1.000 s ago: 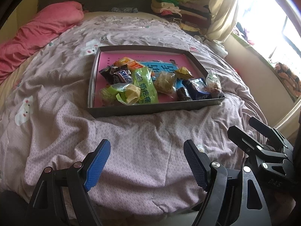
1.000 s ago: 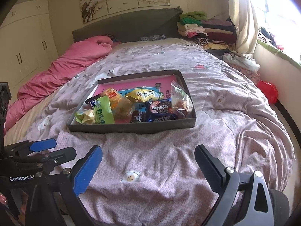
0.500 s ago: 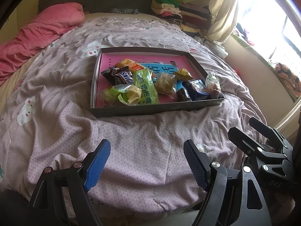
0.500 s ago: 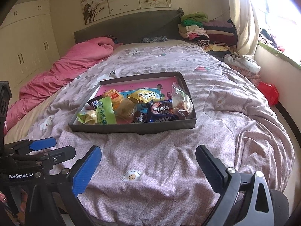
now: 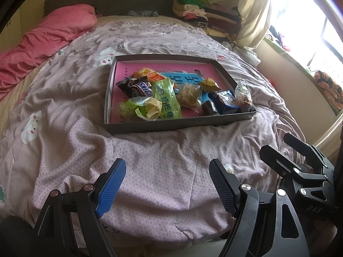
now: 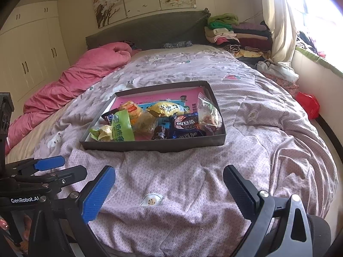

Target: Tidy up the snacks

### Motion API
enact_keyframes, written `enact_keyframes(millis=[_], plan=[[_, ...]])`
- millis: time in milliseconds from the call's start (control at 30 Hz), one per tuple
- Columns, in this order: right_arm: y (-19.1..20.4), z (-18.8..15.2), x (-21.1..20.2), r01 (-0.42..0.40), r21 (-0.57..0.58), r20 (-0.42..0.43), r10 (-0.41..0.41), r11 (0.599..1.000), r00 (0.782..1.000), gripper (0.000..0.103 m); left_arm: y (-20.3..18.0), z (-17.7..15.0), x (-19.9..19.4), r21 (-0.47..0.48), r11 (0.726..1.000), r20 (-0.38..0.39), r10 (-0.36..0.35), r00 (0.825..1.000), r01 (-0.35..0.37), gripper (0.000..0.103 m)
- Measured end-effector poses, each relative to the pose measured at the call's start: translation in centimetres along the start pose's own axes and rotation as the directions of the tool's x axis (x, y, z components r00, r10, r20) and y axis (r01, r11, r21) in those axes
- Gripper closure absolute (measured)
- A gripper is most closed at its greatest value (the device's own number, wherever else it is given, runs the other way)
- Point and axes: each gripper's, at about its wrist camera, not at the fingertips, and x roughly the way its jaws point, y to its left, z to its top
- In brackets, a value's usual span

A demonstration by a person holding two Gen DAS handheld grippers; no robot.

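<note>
1. Near the foot edge of the bed (image 5: 70, 132), a shallow rectangular tray (image 5: 171, 126) of dark, stiff card rests on the quilt (image 6: 268, 132); its floor is lined with a glossy pink sheet.
2. Quilt: soft mauve fabric with a fine repeating print and scattered white cartoon patches, heavily creased toward the foot edge.
3. Tray contents: loose snack packets heaped against the wall nearest the foot edge.
   - Green crinkled plastic packet (image 5: 167, 100) with printed characters, lying flat near the middle.
   - Dark foil chocolate bar wrapper (image 5: 137, 88) toward the tray's left wall.
   - Dark blue glossy biscuit pack (image 6: 188, 126) toward the right wall.
   - Clear cellophane bag (image 6: 209, 115) of brownish pieces, propped against the right wall.
4. Left claw (image 5: 167, 184): jaws spread wide, nothing between them; blue cross-hatched pads on black arms, hovering above the foot edge, well short of the tray.
5. Right claw (image 6: 169, 190): jaws likewise wide apart and empty, same textured pads, beside the left claw.
6. Crumpled pink blanket (image 6: 85, 75) lies along the bed's left edge.
</note>
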Motion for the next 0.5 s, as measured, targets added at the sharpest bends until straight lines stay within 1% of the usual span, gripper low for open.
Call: enact_keyframes(millis=[500], plan=[[-0.02,-0.08,0.19,-0.001,0.000,-0.003,0.001,1.000,1.000,0.002,-0.31,-0.08,-0.02,0.011,1.000,-0.007,0.008,1.000,-0.008,0.022]])
